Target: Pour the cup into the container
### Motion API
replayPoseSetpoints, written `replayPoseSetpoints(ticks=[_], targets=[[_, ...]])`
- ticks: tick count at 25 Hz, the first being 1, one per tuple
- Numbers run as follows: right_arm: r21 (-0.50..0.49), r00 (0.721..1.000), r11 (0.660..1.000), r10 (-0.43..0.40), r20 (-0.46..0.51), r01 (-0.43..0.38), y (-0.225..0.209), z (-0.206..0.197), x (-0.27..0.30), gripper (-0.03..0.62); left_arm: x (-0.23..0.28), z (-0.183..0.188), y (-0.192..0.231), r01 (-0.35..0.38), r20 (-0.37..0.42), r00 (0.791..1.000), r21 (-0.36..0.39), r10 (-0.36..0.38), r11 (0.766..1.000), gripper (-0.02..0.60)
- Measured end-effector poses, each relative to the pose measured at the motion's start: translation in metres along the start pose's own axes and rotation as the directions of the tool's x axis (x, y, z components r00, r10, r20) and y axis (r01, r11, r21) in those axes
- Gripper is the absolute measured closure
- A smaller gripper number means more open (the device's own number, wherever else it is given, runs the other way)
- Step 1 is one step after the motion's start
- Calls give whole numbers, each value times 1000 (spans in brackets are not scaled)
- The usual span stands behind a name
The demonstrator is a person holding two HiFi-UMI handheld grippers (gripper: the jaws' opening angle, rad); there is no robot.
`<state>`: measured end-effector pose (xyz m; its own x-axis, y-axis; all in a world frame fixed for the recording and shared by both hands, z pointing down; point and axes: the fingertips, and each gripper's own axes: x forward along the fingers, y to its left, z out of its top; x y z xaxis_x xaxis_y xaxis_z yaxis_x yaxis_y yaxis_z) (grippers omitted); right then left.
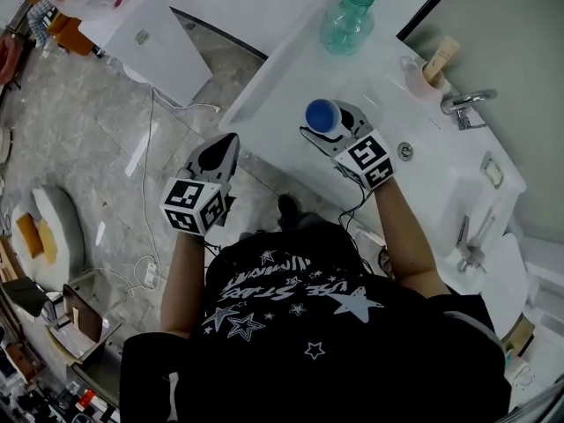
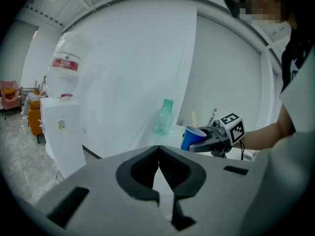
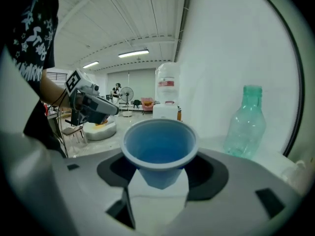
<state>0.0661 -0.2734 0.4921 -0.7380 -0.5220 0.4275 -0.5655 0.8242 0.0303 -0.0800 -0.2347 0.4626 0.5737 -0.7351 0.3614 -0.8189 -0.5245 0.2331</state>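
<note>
Blue plastic cup (image 3: 160,149) is sitting upright between the jaws of the right gripper (image 1: 328,122), which is clamping its tapered wall. Cup is being held over the white counter (image 1: 282,69). Contents are not resolving in the right gripper view: possibly liquid, unconfirmed. Translucent green plastic bottle (image 1: 348,20) is standing upright on the counter beyond the cup, well apart from it. Chrome faucet (image 1: 467,101) is sitting further right. Left gripper (image 2: 158,168) is hovering off the counter edge above the floor, jaws pressed together on nothing. White water dispenser (image 2: 61,132) is standing to its left.
</note>
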Motion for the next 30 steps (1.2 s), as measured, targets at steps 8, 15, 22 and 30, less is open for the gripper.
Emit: replayPoseSetpoints(ticks=[8,15,22,30], targets=[[40,997,996,-74,13,74,-38,33,-44,306,15,36,-5,33,51,998,35,-35,999,569],[102,991,988,-123,49,118,-78,65,-73,309,35,72,-8,58,85,994,63,-64,996,569],[122,986,980,-163,34,158,-121,95,-90,316,65,110,-16,98,107,989,86,-107,992,569],[129,968,961,-249,25,243,-183,120,-98,316,99,145,-21,124,119,984,96,-135,988,570]])
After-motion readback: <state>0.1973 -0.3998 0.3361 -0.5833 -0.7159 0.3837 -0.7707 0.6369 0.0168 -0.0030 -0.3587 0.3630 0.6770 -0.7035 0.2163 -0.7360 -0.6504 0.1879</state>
